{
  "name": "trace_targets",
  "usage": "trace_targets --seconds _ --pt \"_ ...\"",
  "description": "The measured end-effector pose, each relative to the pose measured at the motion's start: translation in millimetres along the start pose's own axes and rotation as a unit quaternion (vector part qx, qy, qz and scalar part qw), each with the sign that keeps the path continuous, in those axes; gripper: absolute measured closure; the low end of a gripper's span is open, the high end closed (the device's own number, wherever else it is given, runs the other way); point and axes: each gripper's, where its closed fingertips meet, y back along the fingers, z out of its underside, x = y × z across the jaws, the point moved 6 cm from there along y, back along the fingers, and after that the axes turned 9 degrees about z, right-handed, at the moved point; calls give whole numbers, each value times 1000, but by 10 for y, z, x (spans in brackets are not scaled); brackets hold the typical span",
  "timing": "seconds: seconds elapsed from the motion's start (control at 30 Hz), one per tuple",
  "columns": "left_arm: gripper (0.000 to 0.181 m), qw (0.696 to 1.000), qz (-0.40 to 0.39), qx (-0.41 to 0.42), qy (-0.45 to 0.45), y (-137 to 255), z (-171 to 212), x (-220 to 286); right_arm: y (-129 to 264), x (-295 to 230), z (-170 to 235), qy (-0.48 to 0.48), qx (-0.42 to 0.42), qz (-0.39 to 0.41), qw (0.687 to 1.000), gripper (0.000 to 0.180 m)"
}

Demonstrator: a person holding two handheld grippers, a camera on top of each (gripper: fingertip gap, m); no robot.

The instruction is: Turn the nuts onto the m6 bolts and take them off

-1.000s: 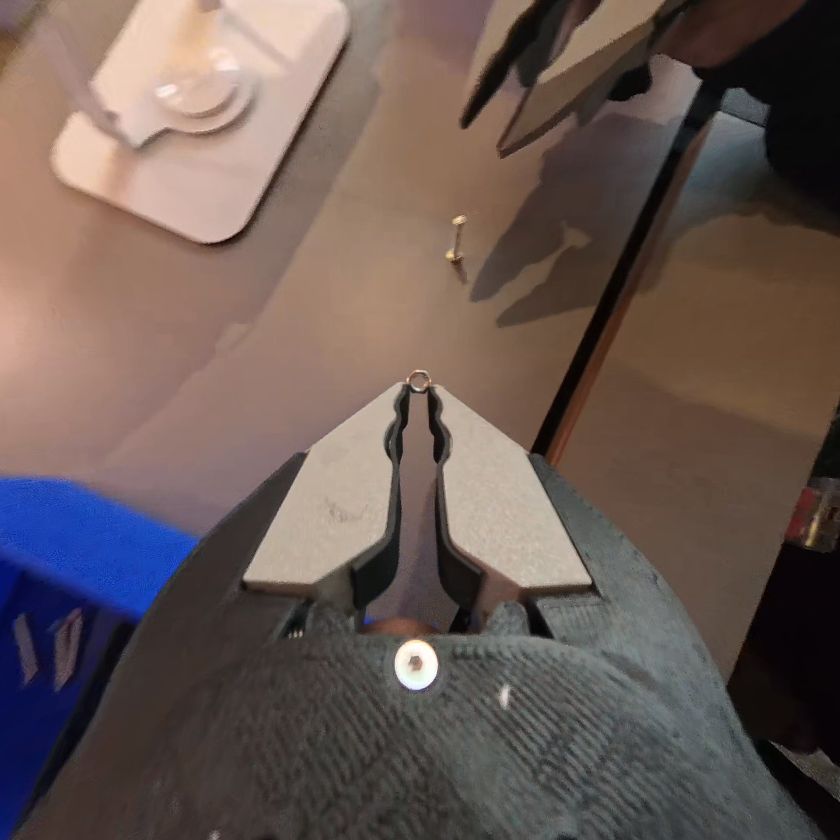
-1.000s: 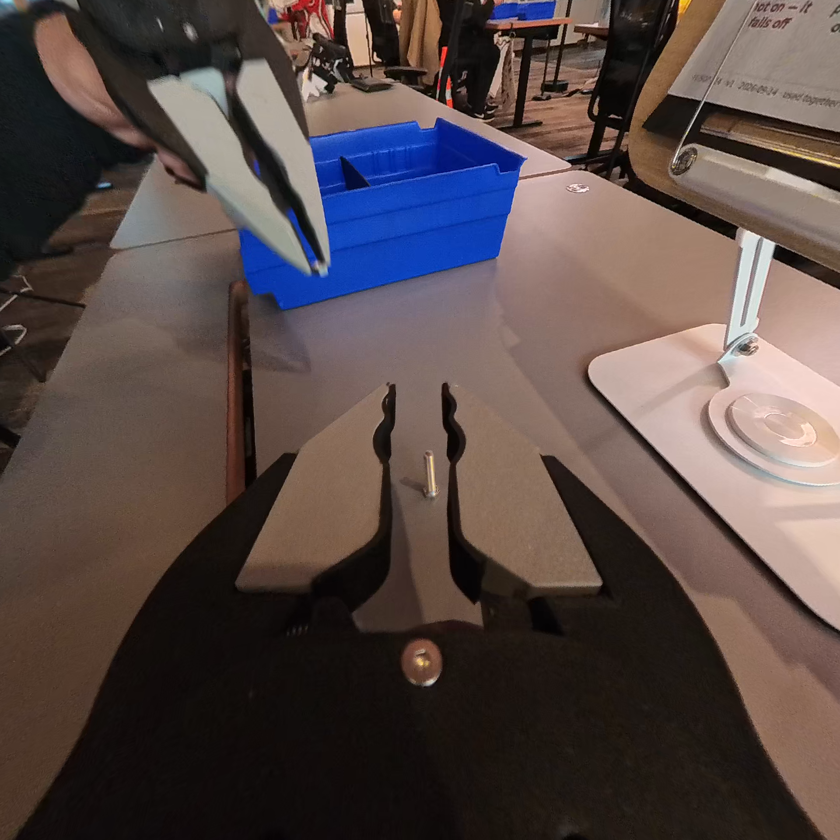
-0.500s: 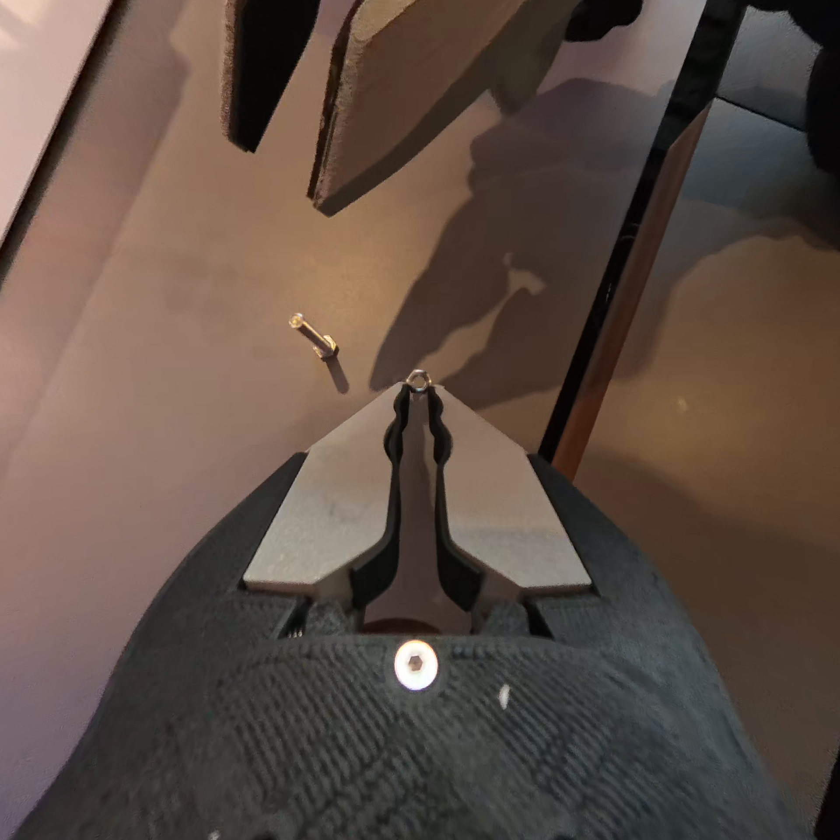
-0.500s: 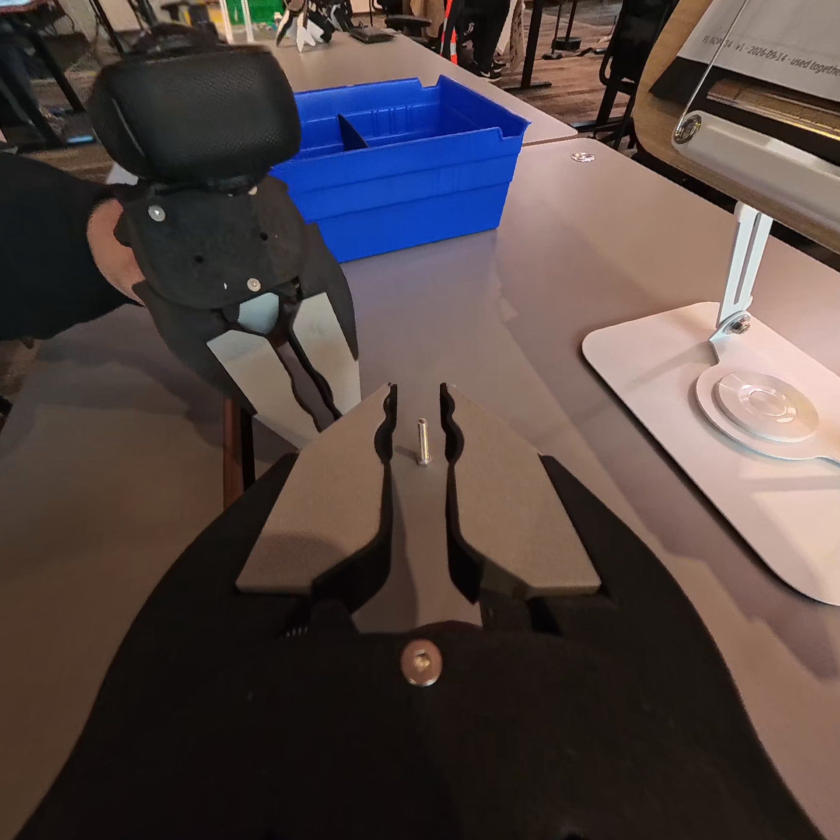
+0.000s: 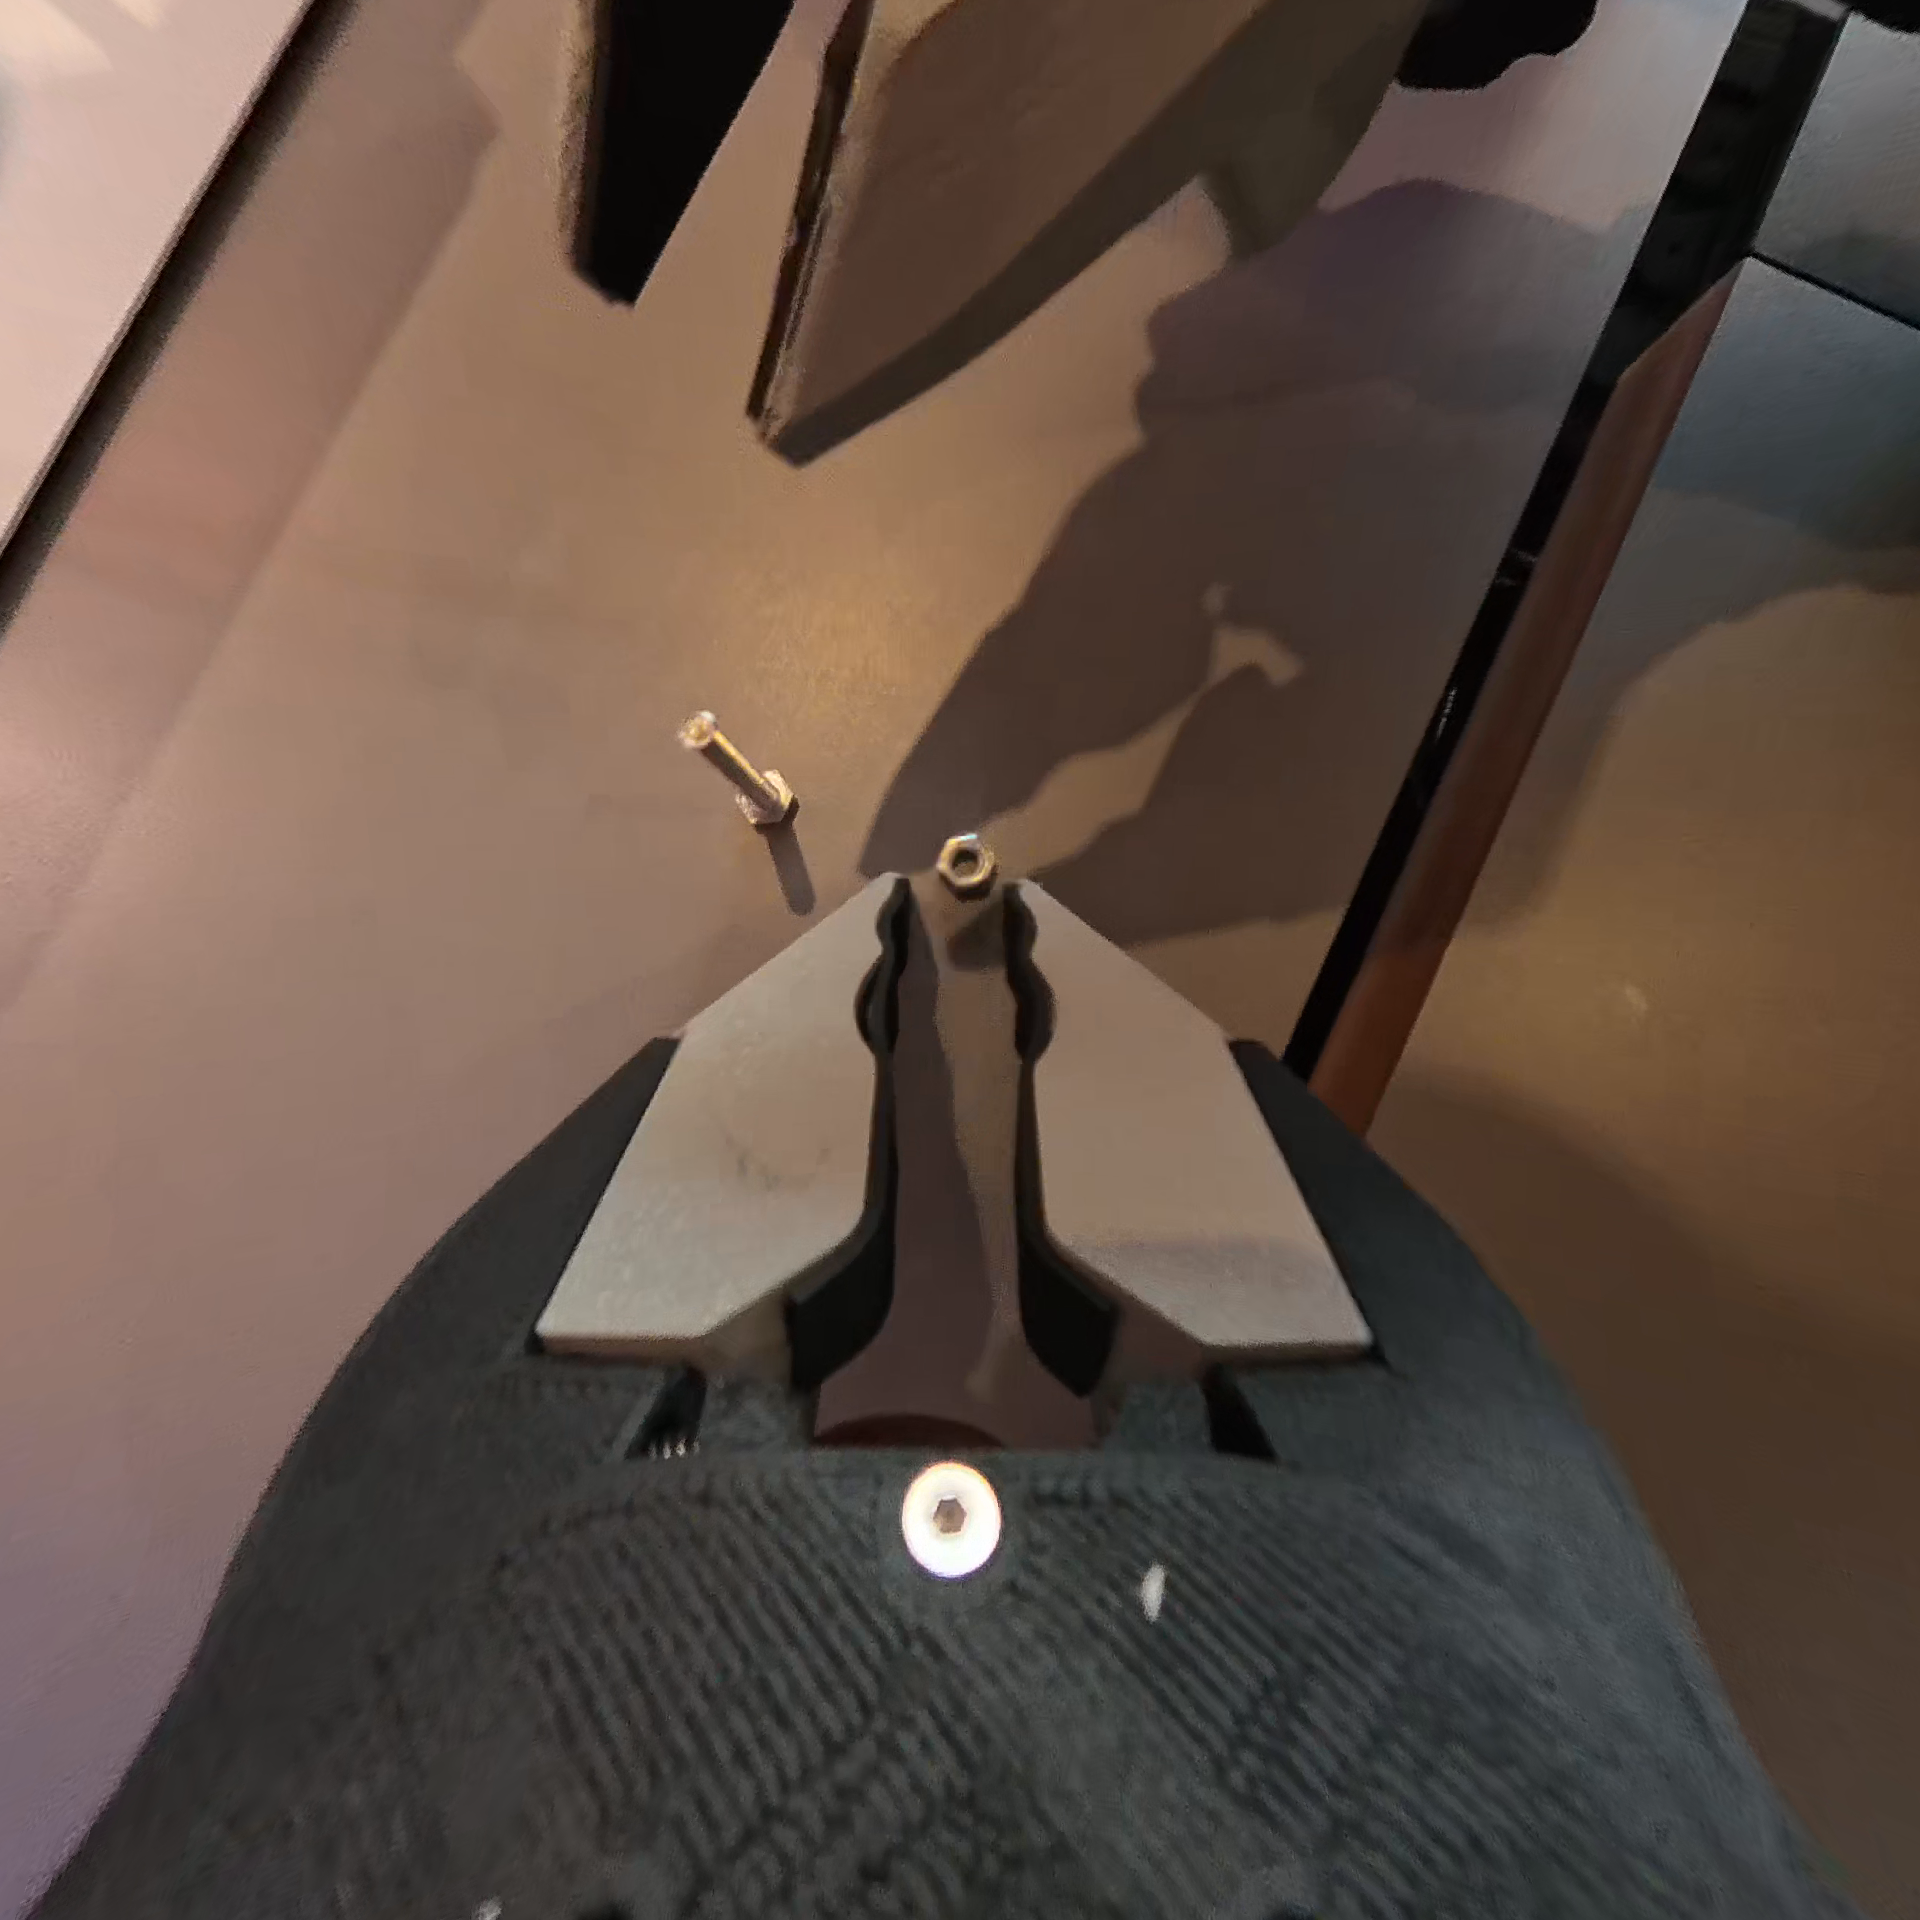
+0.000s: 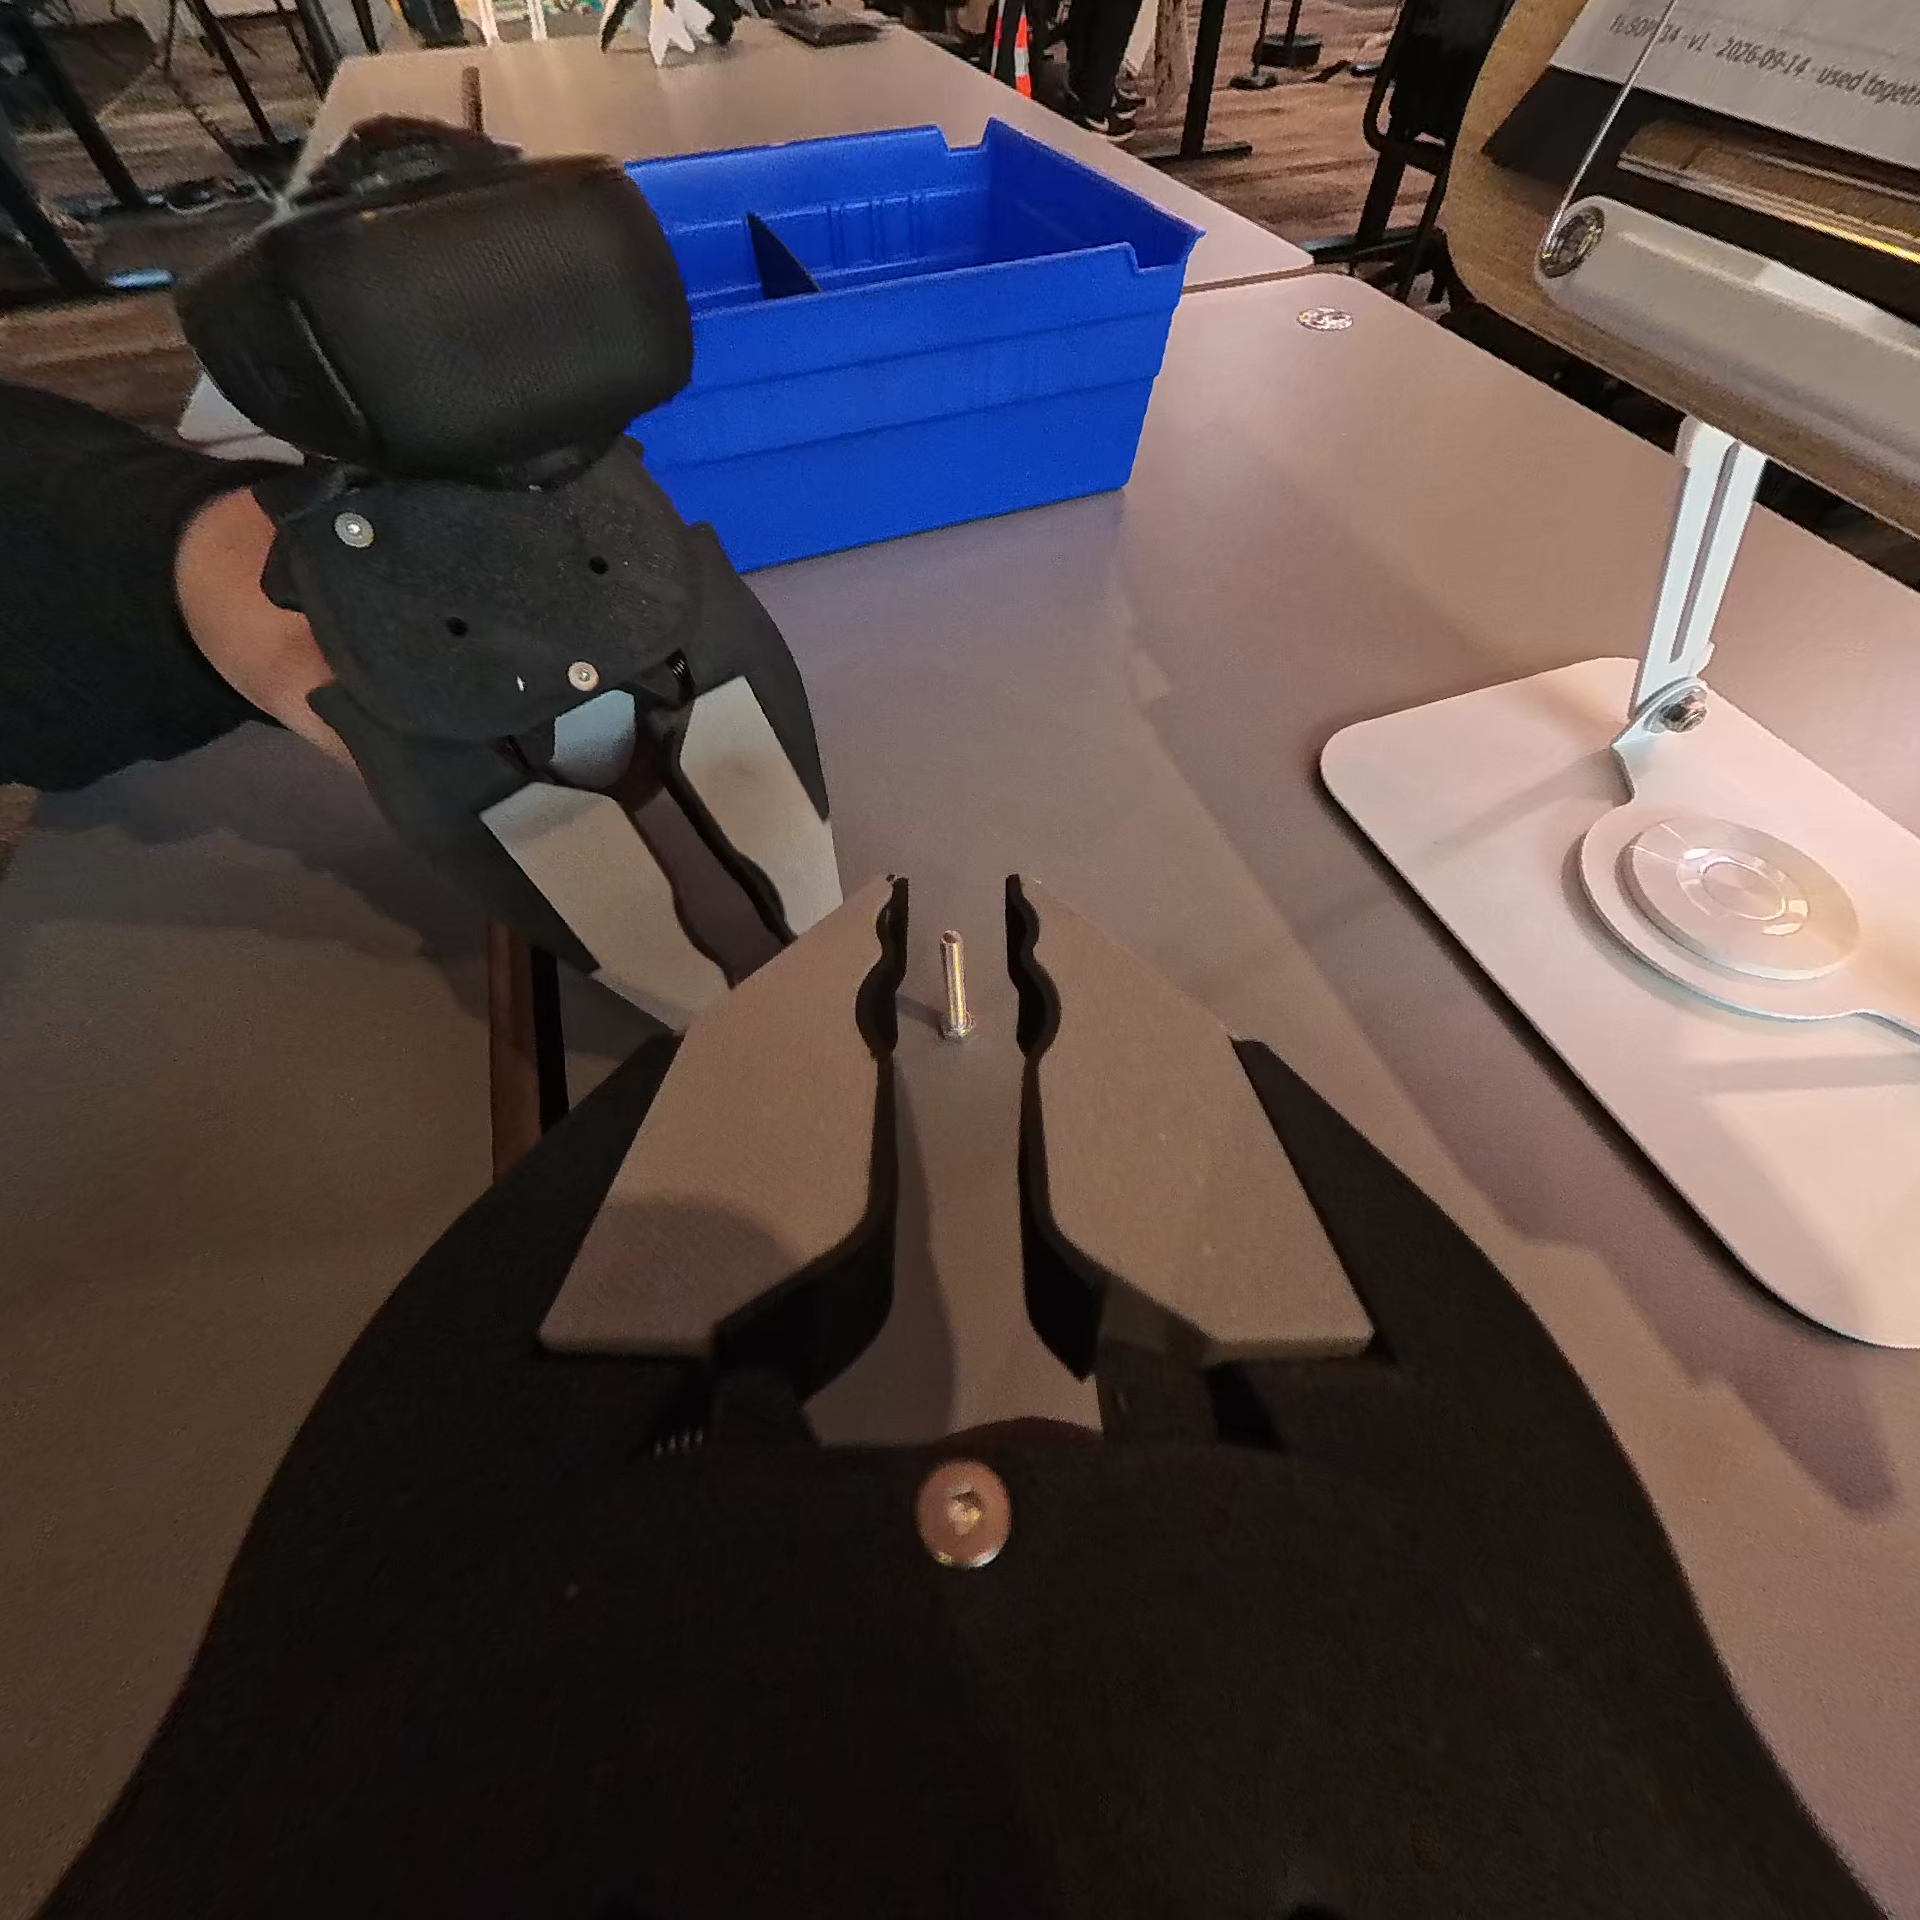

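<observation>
A small steel bolt [image 6: 952, 982] stands head down on the grey table [image 6: 1195, 623], between the fingers of my right gripper [image 6: 954, 883], which is open and does not touch it. The bolt also shows in the left wrist view [image 5: 740, 769], below the right gripper [image 5: 707, 369]. My left gripper [image 5: 954, 883] is open. A small hex nut [image 5: 964, 868] sits between its tips, nearer the right one, not pinched. In the right wrist view the left gripper's fingers [image 6: 769, 790] point down beside the bolt, their tips hidden behind my right finger.
A blue divided bin [image 6: 904, 343] stands at the back of the table. A white stand base [image 6: 1558, 935] lies to the right. A dark gap between two tabletops [image 5: 1455, 779] runs close to the left gripper. A hand [image 6: 239, 623] holds the left gripper. The left gripper's tips are roughly 9 cm from the right gripper's. The white stand base [image 6: 1558, 935] is about equally far from each gripper, around 20 cm.
The left gripper came down close to the bolt and its jaws widened, so the nut is no longer pinched at the tips. The right gripper edged forward around the bolt.
</observation>
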Motion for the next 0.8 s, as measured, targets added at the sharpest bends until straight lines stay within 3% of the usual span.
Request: trace_targets --seconds 0.27,0.47,0.8 --pt "159 997 -37 61 9 303 167 -183 -54 -110 106 14 -45 -34 998 164" --pt "158 993 -74 85 19 312 257 -434 -163 -299 361 73 -129 -54 987 168" --pt "158 990 -109 86 25 334 395 -566 -302 -377 511 73 -204 -41 975 163"
